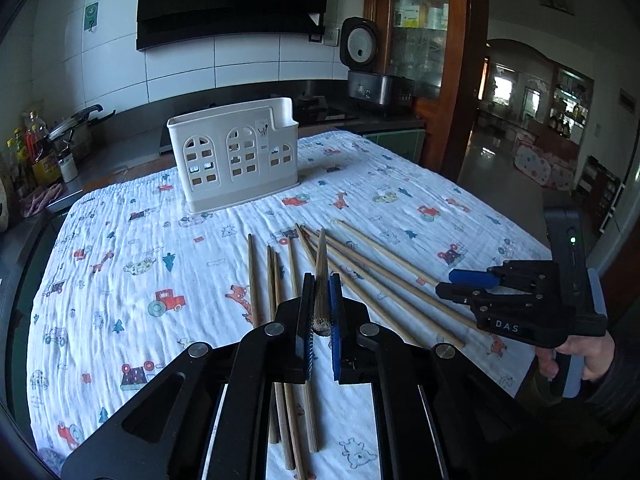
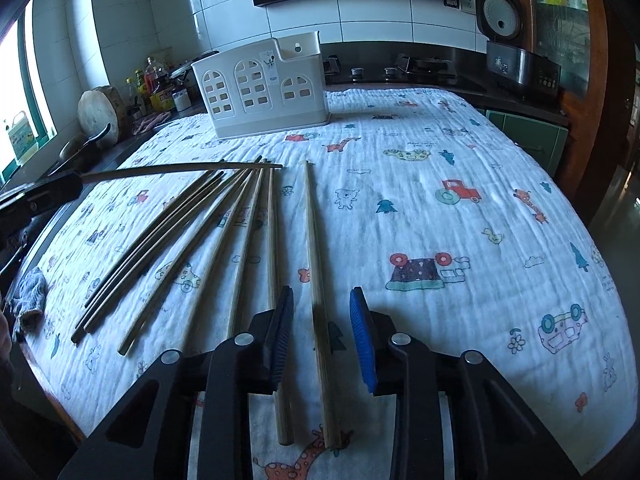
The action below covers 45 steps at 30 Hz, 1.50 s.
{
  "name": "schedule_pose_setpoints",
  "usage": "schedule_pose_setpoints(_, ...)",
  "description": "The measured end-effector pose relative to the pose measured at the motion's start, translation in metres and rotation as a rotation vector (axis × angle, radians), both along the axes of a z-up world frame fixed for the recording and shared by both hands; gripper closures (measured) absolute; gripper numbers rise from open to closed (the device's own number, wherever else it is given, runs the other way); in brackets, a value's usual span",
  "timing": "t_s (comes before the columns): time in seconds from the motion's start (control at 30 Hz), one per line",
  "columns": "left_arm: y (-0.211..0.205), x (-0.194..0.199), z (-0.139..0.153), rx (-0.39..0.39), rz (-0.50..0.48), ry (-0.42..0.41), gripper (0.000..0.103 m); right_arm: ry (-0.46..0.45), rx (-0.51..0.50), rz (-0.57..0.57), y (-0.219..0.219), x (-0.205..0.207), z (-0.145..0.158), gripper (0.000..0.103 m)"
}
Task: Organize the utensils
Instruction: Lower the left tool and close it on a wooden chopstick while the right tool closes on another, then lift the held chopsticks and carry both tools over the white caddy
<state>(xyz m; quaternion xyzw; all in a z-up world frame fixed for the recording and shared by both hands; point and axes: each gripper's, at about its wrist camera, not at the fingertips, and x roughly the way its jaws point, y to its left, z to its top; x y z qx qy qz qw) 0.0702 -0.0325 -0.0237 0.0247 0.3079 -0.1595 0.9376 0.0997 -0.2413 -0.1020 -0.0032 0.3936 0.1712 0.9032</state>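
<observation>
Several wooden chopsticks [image 1: 372, 268] lie spread on the printed cloth, also in the right wrist view [image 2: 168, 232]. My left gripper [image 1: 321, 280] is shut on one chopstick [image 1: 321, 276], held above the cloth; the right wrist view shows it sticking out from the left edge [image 2: 180, 170]. My right gripper [image 2: 322, 300] is open, its jaws either side of the rightmost chopstick [image 2: 316, 272] lying on the cloth; it shows in the left wrist view [image 1: 456, 284]. A white utensil holder [image 1: 234, 152] with window cut-outs stands at the cloth's far side, also in the right wrist view [image 2: 264, 88].
A cartoon-print cloth [image 2: 440, 220] covers the table. Behind it runs a dark counter with a stove [image 2: 400, 70], a rice cooker [image 1: 366, 68], oil bottles [image 1: 36, 152] and a round chopping block [image 2: 98, 112]. A grey rag [image 2: 28, 292] lies at the cloth's left edge.
</observation>
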Motion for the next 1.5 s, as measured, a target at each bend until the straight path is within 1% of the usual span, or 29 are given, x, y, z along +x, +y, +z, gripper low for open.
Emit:
schedule_pose_setpoints(0.1, 0.002, 0.002, 0.003, -0.011, 0.007, -0.003, 0.097, 0.001, -0.012, 0.003, 0.002, 0.000, -0.003, 0.085)
schedule_pose_setpoints(0.17, 0.003, 0.001, 0.005, -0.017, 0.014, -0.006, 0.097, -0.006, -0.030, 0.002, 0.004, -0.002, -0.003, 0.088)
schedule_pose_setpoints(0.37, 0.002, 0.004, 0.007, -0.024, 0.021, -0.003, 0.097, -0.036, -0.089, 0.003, 0.009, -0.005, -0.005, 0.094)
schedule_pose_setpoints(0.47, 0.004, 0.004, 0.010, -0.032, 0.023, -0.005, 0.097, -0.034, -0.077, 0.001, 0.006, -0.005, -0.004, 0.096)
schedule_pose_setpoints(0.63, 0.010, 0.002, 0.016, -0.047, 0.035, -0.015, 0.097, -0.061, -0.073, -0.010, 0.003, -0.010, 0.008, 0.096)
schedule_pose_setpoints(0.87, 0.018, 0.001, 0.028, -0.073, 0.049, -0.033, 0.097, -0.157, -0.090, -0.003, 0.003, -0.017, 0.049, 0.096)
schedule_pose_setpoints(0.93, 0.018, 0.002, 0.029, -0.076, 0.056, -0.036, 0.097, -0.161, -0.092, 0.013, 0.005, -0.016, 0.054, 0.096)
schedule_pose_setpoints(1.03, 0.021, 0.002, 0.031, -0.084, 0.062, -0.035, 0.097, -0.146, -0.102, 0.010, 0.006, -0.016, 0.048, 0.096)
schedule_pose_setpoints(1.17, 0.020, 0.001, 0.030, -0.080, 0.063, -0.034, 0.097, -0.085, -0.070, 0.015, 0.006, -0.017, 0.025, 0.096)
schedule_pose_setpoints(1.33, 0.020, 0.001, 0.030, -0.079, 0.063, -0.033, 0.097, -0.028, -0.078, 0.016, 0.007, -0.016, -0.001, 0.096)
schedule_pose_setpoints(1.43, 0.020, 0.002, 0.029, -0.077, 0.065, -0.030, 0.097, -0.029, -0.074, 0.020, 0.006, -0.016, -0.005, 0.096)
schedule_pose_setpoints(1.5, 0.020, 0.002, 0.029, -0.081, 0.065, -0.030, 0.097, -0.029, -0.068, 0.022, 0.006, -0.017, -0.004, 0.094)
